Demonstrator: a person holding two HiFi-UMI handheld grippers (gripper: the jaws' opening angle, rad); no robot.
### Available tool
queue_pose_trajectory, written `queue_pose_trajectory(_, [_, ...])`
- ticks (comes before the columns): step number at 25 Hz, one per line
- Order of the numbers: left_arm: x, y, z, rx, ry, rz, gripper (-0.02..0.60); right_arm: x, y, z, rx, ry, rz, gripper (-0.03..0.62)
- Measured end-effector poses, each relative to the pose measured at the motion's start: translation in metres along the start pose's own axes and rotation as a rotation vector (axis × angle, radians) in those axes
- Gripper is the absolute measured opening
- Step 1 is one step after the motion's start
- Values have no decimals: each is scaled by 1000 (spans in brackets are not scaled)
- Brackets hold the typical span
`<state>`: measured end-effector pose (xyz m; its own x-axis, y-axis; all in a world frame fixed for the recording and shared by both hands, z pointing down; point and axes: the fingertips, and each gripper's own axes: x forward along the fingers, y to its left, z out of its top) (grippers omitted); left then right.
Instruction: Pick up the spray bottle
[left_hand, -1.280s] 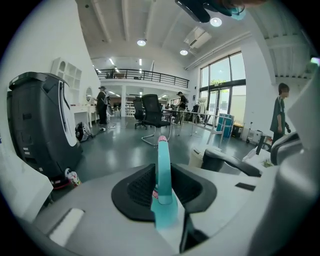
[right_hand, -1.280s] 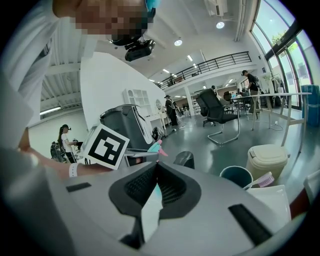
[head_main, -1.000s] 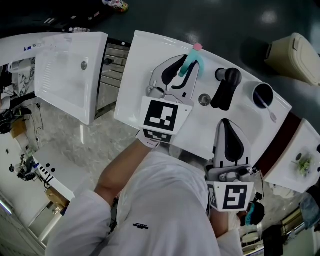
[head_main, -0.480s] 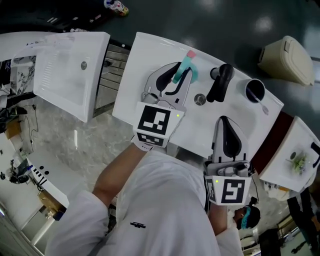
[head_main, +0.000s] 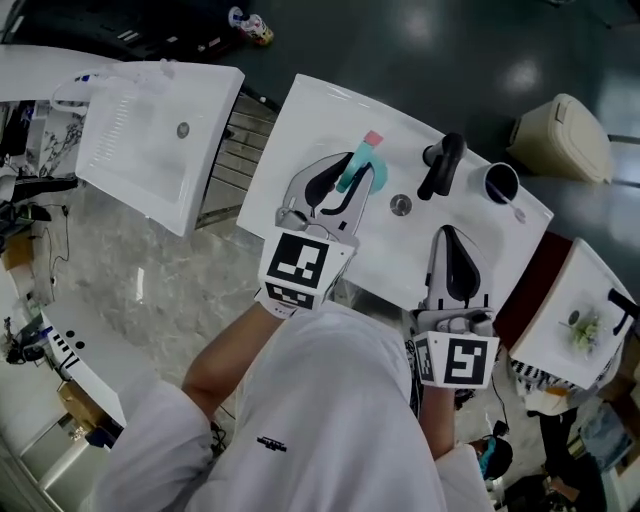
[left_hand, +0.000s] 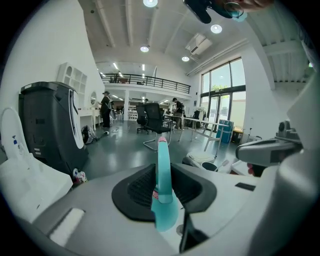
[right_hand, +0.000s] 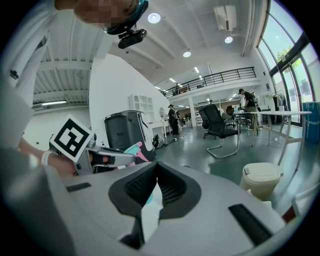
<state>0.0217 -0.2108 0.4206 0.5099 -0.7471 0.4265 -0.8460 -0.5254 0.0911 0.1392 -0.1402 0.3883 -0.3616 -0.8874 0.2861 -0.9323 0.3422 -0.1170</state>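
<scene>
Left gripper: my left gripper is clenched on the spray bottle, with both black pads pressed against its teal body.
Bottle in the jaws: it sits upright between the pads, its pink tip pointing to the far side, past the jaw ends.
Bottle in the scene: from my head view the spray bottle is over the white sink, left of the black tap and well left of the cup.
Right gripper: my right gripper is closed with the pad tips meeting and nothing held. It hangs at the sink's near right edge, well apart from the bottle.
</scene>
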Motion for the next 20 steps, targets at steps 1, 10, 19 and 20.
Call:
queue_pose_trajectory(1, [-7, 1, 1, -3, -1, 5, 89, -1, 2, 2, -6, -2, -2, 6])
queue_pose_trajectory(10, [-71, 12, 19, -19, -58, 43, 89, -16, 14, 28, -89, -26, -44, 6])
queue_pose_trajectory(19, [-137, 24, 45, -8, -132, 120, 89, -27, 21, 47, -118, -51, -49, 6])
queue_pose_trajectory(20, [-144, 24, 47, -4, -140, 129, 89, -28, 22, 49, -125, -58, -42, 6])
